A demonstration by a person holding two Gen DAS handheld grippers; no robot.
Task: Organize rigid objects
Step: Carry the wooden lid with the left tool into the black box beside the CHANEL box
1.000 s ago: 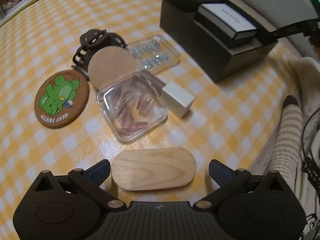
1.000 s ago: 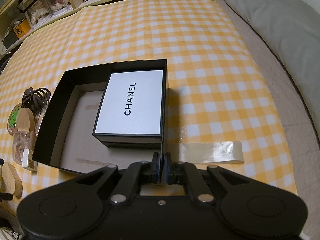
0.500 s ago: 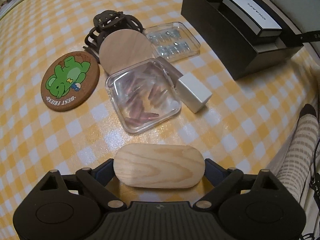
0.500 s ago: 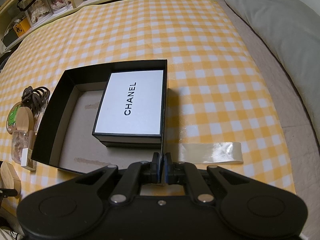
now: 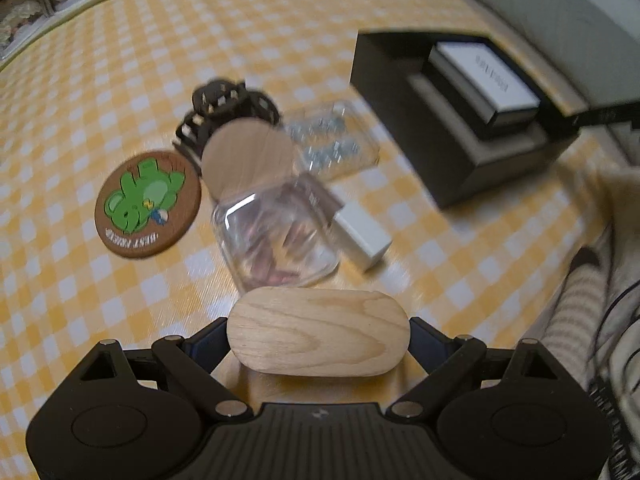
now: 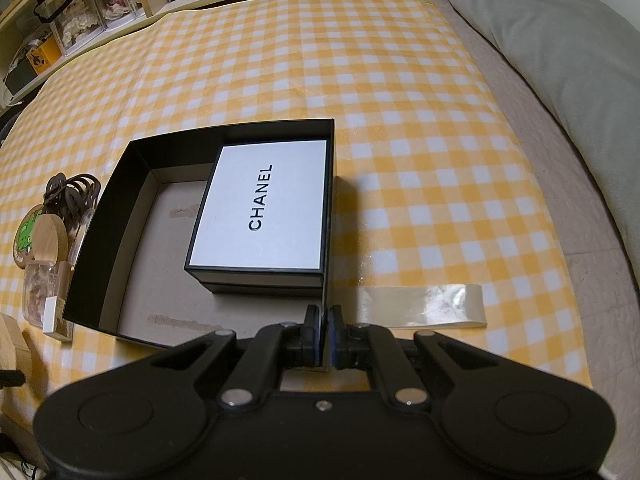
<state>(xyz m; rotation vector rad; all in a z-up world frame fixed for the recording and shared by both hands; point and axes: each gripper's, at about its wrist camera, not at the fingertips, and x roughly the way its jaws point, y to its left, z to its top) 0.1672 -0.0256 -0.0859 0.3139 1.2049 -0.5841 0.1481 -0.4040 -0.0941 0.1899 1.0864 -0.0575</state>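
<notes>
A light oblong wooden block (image 5: 319,330) sits crosswise in my left gripper (image 5: 319,340), which is shut on its two rounded ends and holds it just above the checked cloth. To the upper right stands an open black box (image 5: 400,92) with a white-lidded Chanel box (image 5: 488,76) inside. In the right wrist view my right gripper (image 6: 325,336) is shut on the near right wall of that black box (image 6: 108,240). The Chanel box (image 6: 260,208) fills its right half, and the left half shows bare cardboard floor.
Beyond the block lie a clear case of reddish pieces (image 5: 276,236), a white block (image 5: 362,236), a round wooden disc (image 5: 246,156), a frog coaster (image 5: 146,204), a black hair claw (image 5: 224,108) and a clear case (image 5: 332,140). Tape strip (image 6: 420,312) and grey pillow (image 6: 560,60) lie right.
My left gripper's fingers closed onto the ends of the wooden block and raised it off the cloth. The right gripper and the black box have not moved.
</notes>
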